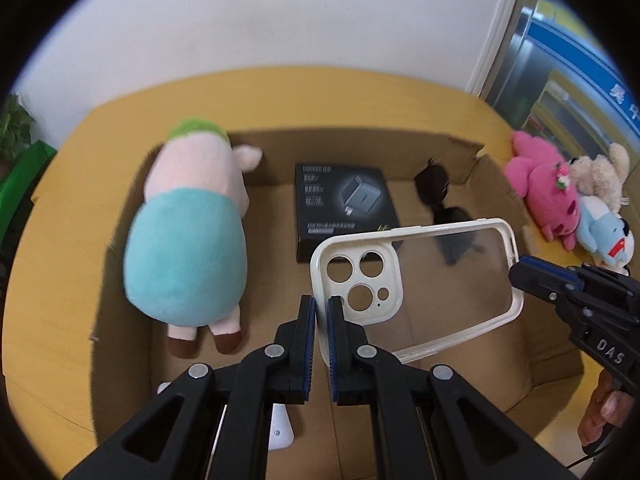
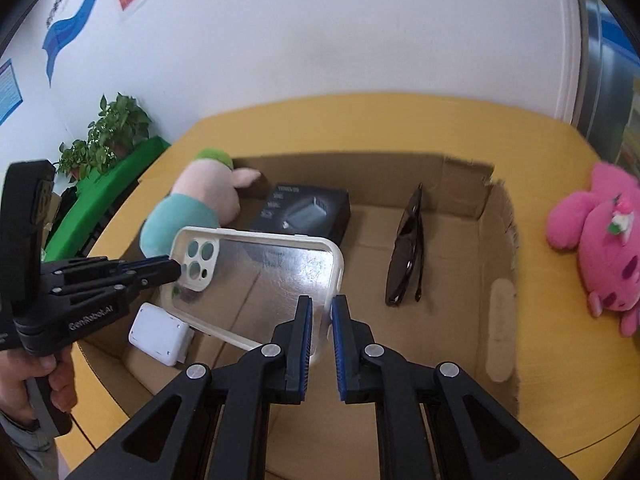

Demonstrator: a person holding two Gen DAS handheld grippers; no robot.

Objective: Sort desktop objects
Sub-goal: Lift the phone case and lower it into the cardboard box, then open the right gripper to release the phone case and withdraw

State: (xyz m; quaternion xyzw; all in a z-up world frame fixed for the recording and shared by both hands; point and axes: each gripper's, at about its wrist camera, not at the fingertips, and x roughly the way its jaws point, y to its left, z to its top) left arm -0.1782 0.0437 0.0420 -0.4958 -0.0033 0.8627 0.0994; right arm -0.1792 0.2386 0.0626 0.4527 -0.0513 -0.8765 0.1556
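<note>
A clear phone case [image 1: 416, 284] with a cream rim is held in the air above an open cardboard box [image 2: 496, 240] by both grippers; the left gripper [image 1: 322, 308] is clamped on the rim at the camera-cutout end, its blue-padded jaws almost together; the right gripper [image 2: 320, 312] is closed on the rim at the opposite end, its jaws set narrowly with the rim between them. In the left wrist view the right gripper's tip is seen at the case's far edge; in the right wrist view the left gripper's tip is seen at the cutout corner.

Inside the box, a pig plush toy [image 1: 188, 240] in a teal outfit is laid along one side; a black charger box [image 1: 344, 208] is set near the far wall; folded dark sunglasses [image 2: 408, 248] are laid apart from it; a small white device [image 2: 160, 334] is seen in the near corner. The box is placed on a yellow table [image 2: 360, 124]; a pink plush toy [image 2: 600, 240] is laid on the table outside the box, with other small plush toys [image 1: 604, 208] just beside it. A potted plant [image 2: 108, 136] is seen by the wall.
</note>
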